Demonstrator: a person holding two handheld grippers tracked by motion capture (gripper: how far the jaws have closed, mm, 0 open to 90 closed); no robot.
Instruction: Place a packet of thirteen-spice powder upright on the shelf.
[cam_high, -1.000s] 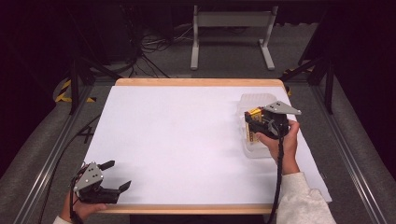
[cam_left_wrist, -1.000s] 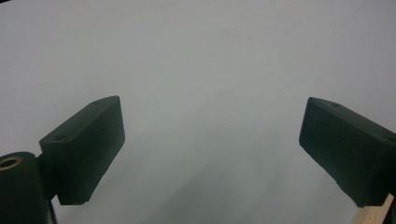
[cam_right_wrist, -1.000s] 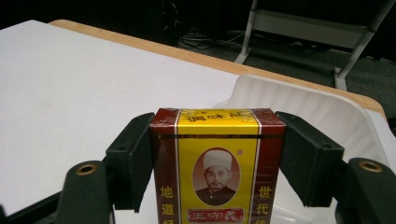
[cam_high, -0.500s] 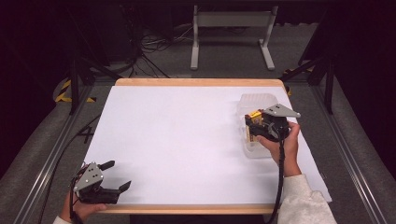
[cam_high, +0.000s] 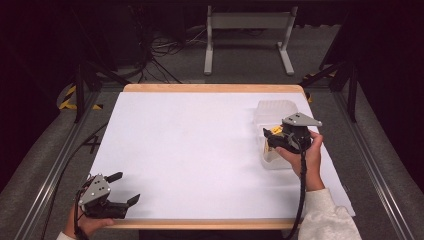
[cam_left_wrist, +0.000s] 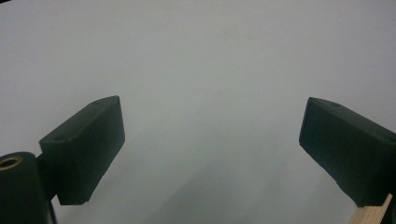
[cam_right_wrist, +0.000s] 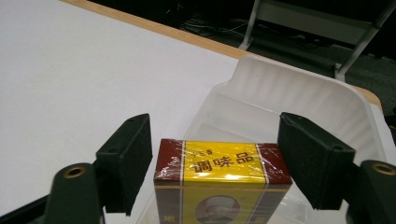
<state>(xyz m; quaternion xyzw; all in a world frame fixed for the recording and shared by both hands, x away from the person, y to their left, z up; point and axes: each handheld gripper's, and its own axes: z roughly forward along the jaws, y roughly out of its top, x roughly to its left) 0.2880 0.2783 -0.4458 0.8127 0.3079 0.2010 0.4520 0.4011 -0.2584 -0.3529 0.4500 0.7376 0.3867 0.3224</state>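
Your left gripper (cam_high: 121, 195) sits at the table's seven o'clock corner, over the near wooden edge, its jaws spread wide with nothing between them; its own view (cam_left_wrist: 210, 154) shows bare white tabletop (cam_high: 200, 150) ahead, so nothing blocks it. A sliver of the wooden edge (cam_left_wrist: 371, 215) shows at five o'clock in that view.

Across the wide white sheet, well apart from it, your right gripper (cam_high: 269, 136) hangs at the table's three o'clock over the clear, ribbed plastic tray (cam_high: 274, 109). Its jaws have just been opening, and in its own view (cam_right_wrist: 217, 158) the pads stand a little off each side of the small yellow and dark red cellophane-wrapped box (cam_right_wrist: 223, 163) with printed characters. The box stands in the tray's near compartment, between the jaws but not pressed.

From above, your hand and the gripper's body cover most of the box; only a bit of yellow (cam_high: 276, 129) shows. The box's lower half is cut off at six o'clock in the right gripper view. Beyond the table, at twelve o'clock, a grey metal frame (cam_high: 247, 22) and cables lie on the dark floor, dim and hard to read.
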